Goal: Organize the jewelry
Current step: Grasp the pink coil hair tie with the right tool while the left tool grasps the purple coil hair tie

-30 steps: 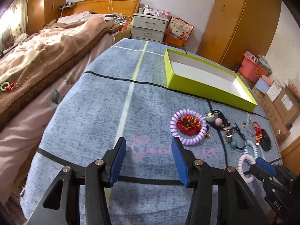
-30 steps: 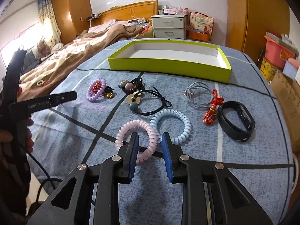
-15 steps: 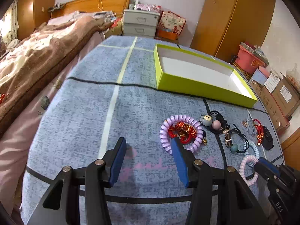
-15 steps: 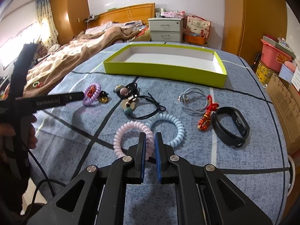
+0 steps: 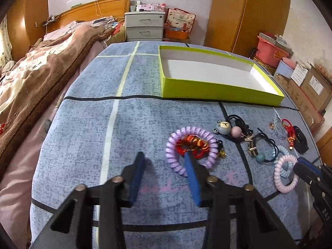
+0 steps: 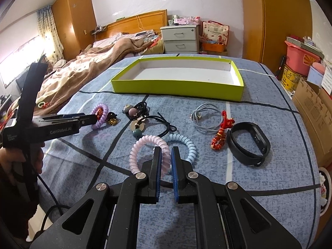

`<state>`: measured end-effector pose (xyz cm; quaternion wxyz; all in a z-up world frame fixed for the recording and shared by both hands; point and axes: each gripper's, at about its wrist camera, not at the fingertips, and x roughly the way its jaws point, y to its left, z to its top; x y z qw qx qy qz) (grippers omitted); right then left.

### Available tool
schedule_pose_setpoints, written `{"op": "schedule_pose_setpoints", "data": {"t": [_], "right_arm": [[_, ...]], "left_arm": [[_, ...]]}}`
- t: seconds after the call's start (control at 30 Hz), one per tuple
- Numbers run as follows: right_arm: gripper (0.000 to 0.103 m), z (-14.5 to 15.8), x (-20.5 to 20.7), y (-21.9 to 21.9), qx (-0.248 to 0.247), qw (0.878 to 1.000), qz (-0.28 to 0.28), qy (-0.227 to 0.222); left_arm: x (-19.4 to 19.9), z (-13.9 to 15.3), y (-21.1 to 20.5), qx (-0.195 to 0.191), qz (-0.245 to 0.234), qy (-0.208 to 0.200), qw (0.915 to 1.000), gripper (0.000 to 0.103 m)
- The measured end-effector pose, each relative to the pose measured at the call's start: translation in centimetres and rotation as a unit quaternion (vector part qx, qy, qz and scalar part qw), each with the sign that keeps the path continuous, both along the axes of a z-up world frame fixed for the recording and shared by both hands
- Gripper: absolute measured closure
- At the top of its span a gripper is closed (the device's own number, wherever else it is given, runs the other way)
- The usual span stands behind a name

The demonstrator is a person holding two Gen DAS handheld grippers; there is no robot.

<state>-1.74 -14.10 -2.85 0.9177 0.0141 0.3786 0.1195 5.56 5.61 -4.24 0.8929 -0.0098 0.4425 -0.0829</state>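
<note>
My right gripper (image 6: 166, 152) is shut on the pink coil bracelet (image 6: 138, 148), lifted slightly over the light blue coil bracelet (image 6: 189, 145). My left gripper (image 5: 165, 155) is open; its right finger lies over the near edge of the purple coil bracelet (image 5: 176, 138), which rings a red and gold charm (image 5: 194, 142). The purple bracelet also shows in the right wrist view (image 6: 101, 114). The lime-green box (image 6: 178, 87) stands empty at the back; in the left wrist view its front wall (image 5: 217, 90) faces me.
On the blue cloth lie black hair ties with beads (image 6: 141, 114), a grey cord (image 6: 204, 117), a red knot charm (image 6: 222, 132) and a black wristband (image 6: 249, 143). A bed with a brown blanket (image 5: 41, 72) is at the left. Cardboard boxes (image 5: 307, 89) stand at the right.
The right gripper closed on the pink coil bracelet and raised it a little. The left gripper moved right and forward, so its right finger now overlaps the purple bracelet.
</note>
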Motion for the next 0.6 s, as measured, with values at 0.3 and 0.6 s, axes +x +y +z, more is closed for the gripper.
{"op": "schedule_pose_setpoints", "data": {"t": [0.3,0.6], "right_arm": [[0.093,0.1,-0.1,-0.3,0.008,1.000,-0.001,-0.008],[0.093,0.7,-0.2,-0.7,0.016,1.000,-0.005,-0.019]], "left_arm": [[-0.6,-0.1,0.9,-0.005,0.016,-0.008,0.9998,0.093],[-1.8,1.7,2.0,-0.021,0.025,-0.041,0.9986,0.093]]}}
